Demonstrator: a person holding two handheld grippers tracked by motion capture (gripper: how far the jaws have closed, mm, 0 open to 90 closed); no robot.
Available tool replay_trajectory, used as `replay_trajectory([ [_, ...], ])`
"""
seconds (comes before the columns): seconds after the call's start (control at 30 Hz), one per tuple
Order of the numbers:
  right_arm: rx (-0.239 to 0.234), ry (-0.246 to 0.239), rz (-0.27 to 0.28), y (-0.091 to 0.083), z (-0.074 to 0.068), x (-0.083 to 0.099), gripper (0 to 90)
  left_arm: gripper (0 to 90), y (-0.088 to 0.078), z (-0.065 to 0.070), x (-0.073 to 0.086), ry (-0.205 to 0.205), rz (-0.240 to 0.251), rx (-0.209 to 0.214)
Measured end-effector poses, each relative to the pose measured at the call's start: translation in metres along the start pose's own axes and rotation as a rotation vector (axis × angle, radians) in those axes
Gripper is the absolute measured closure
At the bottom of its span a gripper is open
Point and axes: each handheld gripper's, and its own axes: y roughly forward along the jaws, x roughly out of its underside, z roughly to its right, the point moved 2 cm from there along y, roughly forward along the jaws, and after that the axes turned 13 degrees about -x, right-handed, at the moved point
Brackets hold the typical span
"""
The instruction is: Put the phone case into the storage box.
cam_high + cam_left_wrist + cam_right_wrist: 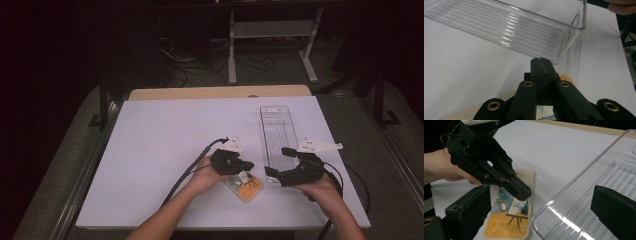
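Nearest the camera in the high view: the person's two forearms, each hand carrying a gripper. Left gripper [243,167]: jaws fully closed, tips pressed together with nothing seen between them, set down onto the upper end of the painted case [510,220]. The case is a flat cream-edged item printed with a painter, an easel and a yellow field; it lies flat on the white worktop [165,140], just beside the near end of the clear tray [278,135] and apart from it. Right gripper [280,161]: jaws spread wide, holding nothing, straddling the near end of the tray, one jaw over the ribbed tray floor and the other towards the case. The tray is long, transparent and upright, running away from the person on the right half of the worktop.
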Motion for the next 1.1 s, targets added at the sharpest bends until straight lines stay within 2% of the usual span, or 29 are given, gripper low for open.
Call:
replay_trajectory([
  [0.03,-0.001,-0.017,0.005,0.000,0.001,0.000,2.5,89.7,0.003,0.002,0.000,-0.006,-0.003,-0.001],
  [0.07,-0.001,0.001,0.000,0.000,0.000,0.000,2.5,89.7,0.005,0.004,0.000,0.004,-0.009,0.002],
  [0.23,-0.001,0.000,0.001,0.000,0.000,0.000,2.5,89.7,0.016,0.012,-0.001,0.002,-0.024,0.007],
  [0.33,-0.002,0.001,-0.001,0.000,0.000,0.000,2.5,89.8,0.021,0.016,0.000,0.012,-0.046,0.001],
  [0.57,-0.002,-0.004,0.000,0.000,0.000,0.000,2.5,89.8,0.031,0.023,-0.001,0.007,-0.075,-0.012],
  [0.7,-0.002,-0.005,-0.002,0.000,0.000,0.000,2.6,89.8,0.033,0.026,0.000,-0.006,-0.089,-0.018],
  [0.97,-0.002,-0.005,-0.002,0.000,0.000,0.000,2.6,89.9,0.033,0.028,0.001,-0.007,-0.103,-0.008],
  [1.03,-0.002,-0.004,-0.002,0.000,0.000,0.000,2.6,89.9,0.031,0.029,0.001,0.007,-0.110,-0.006],
  [1.1,-0.001,-0.004,-0.002,0.000,0.000,0.000,2.6,89.9,0.030,0.031,0.001,-0.002,-0.115,-0.002],
])
